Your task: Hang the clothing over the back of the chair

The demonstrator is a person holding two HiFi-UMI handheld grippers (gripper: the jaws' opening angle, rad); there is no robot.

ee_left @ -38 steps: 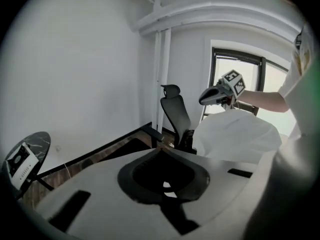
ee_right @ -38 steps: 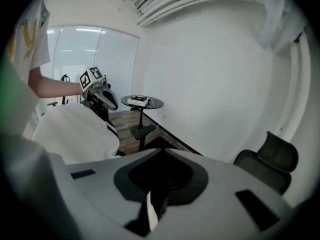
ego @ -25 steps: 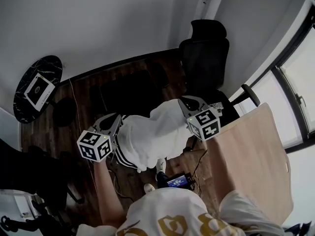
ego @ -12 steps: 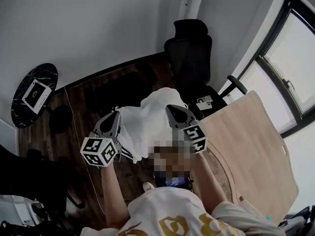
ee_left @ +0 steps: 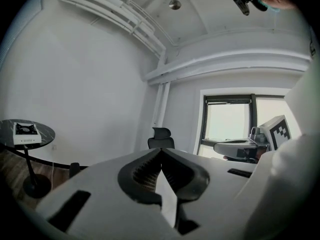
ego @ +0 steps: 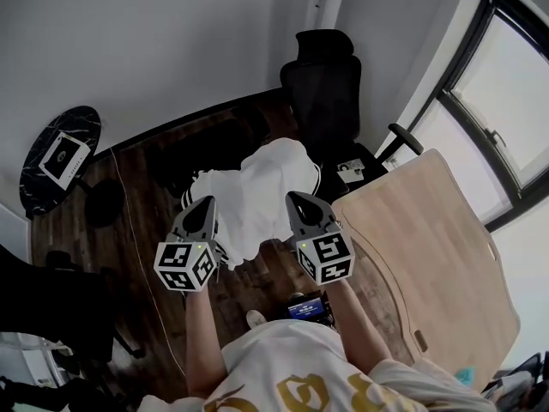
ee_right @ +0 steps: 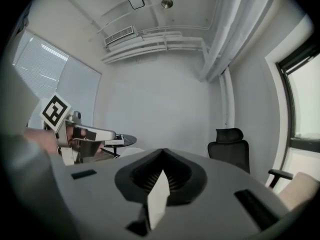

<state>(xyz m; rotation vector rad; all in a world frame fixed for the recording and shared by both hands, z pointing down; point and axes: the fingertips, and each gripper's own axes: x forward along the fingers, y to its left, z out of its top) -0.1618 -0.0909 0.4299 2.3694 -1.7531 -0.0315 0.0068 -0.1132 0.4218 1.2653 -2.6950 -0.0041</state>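
Head view: the clothing (ego: 257, 187), a white garment with dark stripes along its left hem, hangs in the air between the two grippers, spread out above the dark floor (ego: 146, 187). It is short of the chair (ego: 324, 80) and does not touch it.

The left gripper (ego: 206, 204) is clenched on the garment's left side. In the left gripper view a thin fold of white cloth (ee_left: 167, 199) is pinched between the closed jaws. The right gripper (ego: 300, 199) is clamped the same way on the right side, with a white sliver (ee_right: 157, 194) nipped at the jaw line in the right gripper view.

The step in hand looks like carrying the garment to the chair. To do it well, both grips should hold firm and keep the cloth stretched wide and level. It should be lifted clear above the headrest and lowered so that about half falls on each side of the backrest. A grip released too soon would likely let it slide to the floor.

The cloth looks soft and limp, bulging and creased in the middle. The black office chair stands by the wall, beyond the curved edge of the wooden table (ego: 437, 247).
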